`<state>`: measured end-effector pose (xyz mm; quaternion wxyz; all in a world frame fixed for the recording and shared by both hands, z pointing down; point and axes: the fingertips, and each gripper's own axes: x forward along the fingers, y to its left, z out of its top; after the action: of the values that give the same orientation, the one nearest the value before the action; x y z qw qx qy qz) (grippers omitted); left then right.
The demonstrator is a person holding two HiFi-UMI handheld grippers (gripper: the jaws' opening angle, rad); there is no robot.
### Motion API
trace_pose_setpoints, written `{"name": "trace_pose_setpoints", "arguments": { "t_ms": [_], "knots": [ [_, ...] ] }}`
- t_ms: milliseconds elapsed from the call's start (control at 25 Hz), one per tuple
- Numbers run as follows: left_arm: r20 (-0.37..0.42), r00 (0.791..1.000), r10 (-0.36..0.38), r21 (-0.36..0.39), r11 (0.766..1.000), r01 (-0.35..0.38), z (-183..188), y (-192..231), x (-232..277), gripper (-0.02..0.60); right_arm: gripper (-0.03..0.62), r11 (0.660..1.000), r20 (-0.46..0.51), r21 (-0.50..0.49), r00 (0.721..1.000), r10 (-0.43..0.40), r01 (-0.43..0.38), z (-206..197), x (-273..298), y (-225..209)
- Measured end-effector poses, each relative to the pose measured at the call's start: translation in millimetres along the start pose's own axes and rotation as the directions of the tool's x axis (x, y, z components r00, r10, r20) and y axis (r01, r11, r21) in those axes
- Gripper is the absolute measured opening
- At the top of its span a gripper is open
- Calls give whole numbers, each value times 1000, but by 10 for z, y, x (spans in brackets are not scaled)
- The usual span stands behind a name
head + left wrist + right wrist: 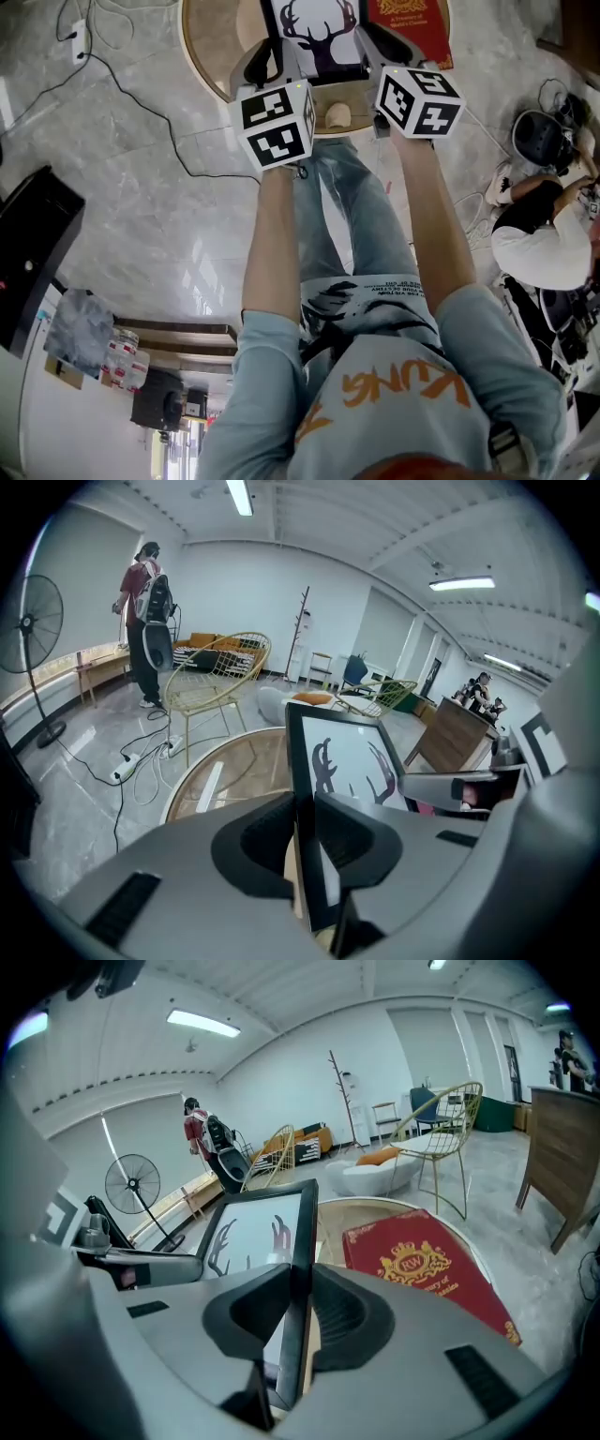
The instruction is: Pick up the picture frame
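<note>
The left gripper (302, 832) and right gripper (298, 1312) pinch the picture frame (319, 37) at 9 and 3 o'clock, apparently mid-lift; next, hold it level.

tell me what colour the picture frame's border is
Black: the rectangular picture frame borders a white print with a dark deer silhouette. Head view shows it best.

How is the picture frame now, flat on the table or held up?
Held up: the frame is clamped at its side edges by the left gripper and right gripper; the table shows below.
</note>
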<state>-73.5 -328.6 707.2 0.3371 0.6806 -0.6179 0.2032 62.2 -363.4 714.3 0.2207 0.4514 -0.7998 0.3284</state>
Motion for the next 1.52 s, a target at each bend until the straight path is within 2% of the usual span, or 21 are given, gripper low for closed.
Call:
{"name": "trace_pose_setpoints", "arguments": {
  "t_ms": [200,360,600,720,880,960,1200,1280,1400,1520],
  "knots": [
    [47,999,-3,-4,1000,3,404,-142,-545,80,68,998,48,-47,998,33,-31,427,-471,255],
    [120,993,4,-32,999,0,795,-301,-976,80,67,995,98,-91,994,53,-44,891,-878,436],
    [241,970,-10,-1,1000,10,1544,-478,-1426,80,67,990,206,-136,976,76,-48,1651,-1334,643],
    [280,960,4,25,1000,-12,1866,-568,-1689,80,67,988,254,-147,963,87,-50,1974,-1573,760],
    [324,945,38,24,999,-49,2205,-723,-2051,80,67,982,310,-183,946,98,-41,2324,-1939,898],
    [371,928,46,15,998,-56,2400,-767,-2248,80,67,975,348,-221,931,111,-34,2552,-2140,1019],
    [519,854,39,-11,999,-39,2924,-861,-2943,80,67,953,461,-302,870,177,-34,3160,-2754,1443],
    [565,825,29,12,999,-44,3075,-951,-3151,80,67,946,502,-325,844,190,-20,3324,-2981,1526],
    [600,800,21,40,998,-56,3191,-1049,-3465,80,67,932,535,-364,819,207,2,3448,-3325,1682],
    [646,763,21,61,995,-79,3330,-1017,-3792,80,69,922,563,-387,787,252,-18,3565,-3535,1909]
  ]
}}
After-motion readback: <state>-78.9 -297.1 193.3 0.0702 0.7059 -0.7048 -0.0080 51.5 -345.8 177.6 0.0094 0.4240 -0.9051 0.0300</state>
